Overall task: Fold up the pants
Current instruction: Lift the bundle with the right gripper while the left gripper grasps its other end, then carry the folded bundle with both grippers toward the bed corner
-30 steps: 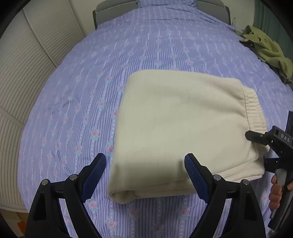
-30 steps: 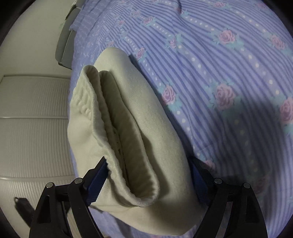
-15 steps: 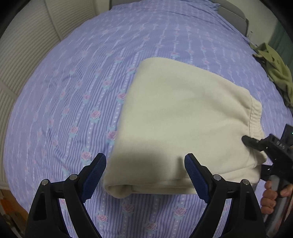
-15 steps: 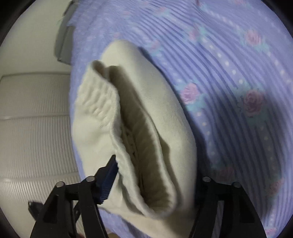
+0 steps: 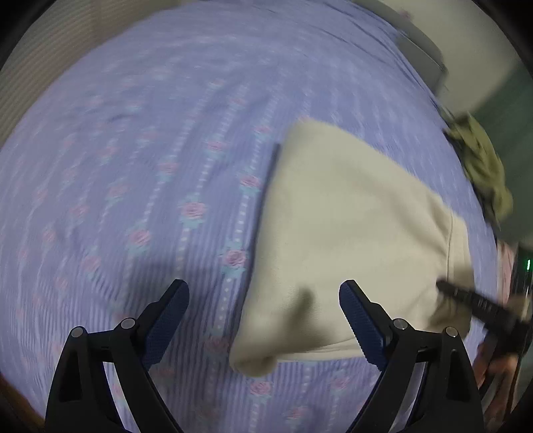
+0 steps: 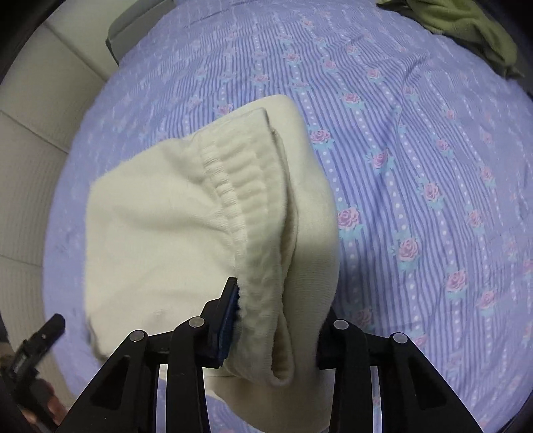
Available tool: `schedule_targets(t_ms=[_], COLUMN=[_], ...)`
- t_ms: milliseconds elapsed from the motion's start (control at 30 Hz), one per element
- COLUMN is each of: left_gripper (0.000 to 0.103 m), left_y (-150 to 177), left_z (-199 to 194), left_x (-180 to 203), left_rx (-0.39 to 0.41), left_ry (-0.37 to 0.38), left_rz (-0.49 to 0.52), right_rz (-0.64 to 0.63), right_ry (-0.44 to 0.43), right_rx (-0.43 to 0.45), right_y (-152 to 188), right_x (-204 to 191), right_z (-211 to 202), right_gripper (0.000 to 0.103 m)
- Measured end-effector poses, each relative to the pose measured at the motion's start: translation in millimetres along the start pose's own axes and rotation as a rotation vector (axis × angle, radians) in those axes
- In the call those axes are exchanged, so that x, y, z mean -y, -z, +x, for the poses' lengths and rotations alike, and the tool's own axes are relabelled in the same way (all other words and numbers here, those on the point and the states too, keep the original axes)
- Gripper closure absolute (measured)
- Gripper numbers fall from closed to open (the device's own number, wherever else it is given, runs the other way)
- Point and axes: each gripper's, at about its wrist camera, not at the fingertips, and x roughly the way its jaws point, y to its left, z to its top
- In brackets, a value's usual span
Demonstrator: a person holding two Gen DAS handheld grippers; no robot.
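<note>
Cream pants (image 5: pixel 349 233) lie folded into a thick rectangle on the purple flowered bed. My left gripper (image 5: pixel 263 319) is open and empty, hovering above the folded corner nearest me. My right gripper (image 6: pixel 276 319) is shut on the ribbed waistband end of the pants (image 6: pixel 206 216) and holds it. The right gripper also shows in the left wrist view (image 5: pixel 466 296) at the pants' right edge. The left wrist view is blurred by motion.
The bed sheet (image 6: pixel 416 150) spreads all around the pants. A green garment (image 6: pixel 466 23) lies at the far right corner; it also shows in the left wrist view (image 5: pixel 483 166). A white slatted wall (image 6: pixel 26 133) runs along the bed's left side.
My right gripper has closed on the waistband end and turned, so the pants now show flatter. My left gripper has swung left, leaving the pants further right in its view.
</note>
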Motion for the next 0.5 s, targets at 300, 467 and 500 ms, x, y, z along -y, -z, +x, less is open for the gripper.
schedule_targets(t_ms=[300, 467, 500], left_gripper=[0.017, 0.04, 0.045], left_y=[-39, -44, -43], left_z=[67, 78, 64], left_x=[1, 8, 10], left_rx=[-0.11, -0.171, -0.151], left_ry=[0.242, 0.322, 0.352], left_rz=[0.031, -0.019, -0.028], right_rz=[-0.036, -0.025, -0.018], right_ry=[0.035, 0.029, 0.023], right_rx=[-0.001, -0.002, -0.004], right_y=[-2, -4, -5], right_x=[-3, -4, -3], right_z=[7, 17, 16], right_gripper=[0.068, 0.067, 0.067])
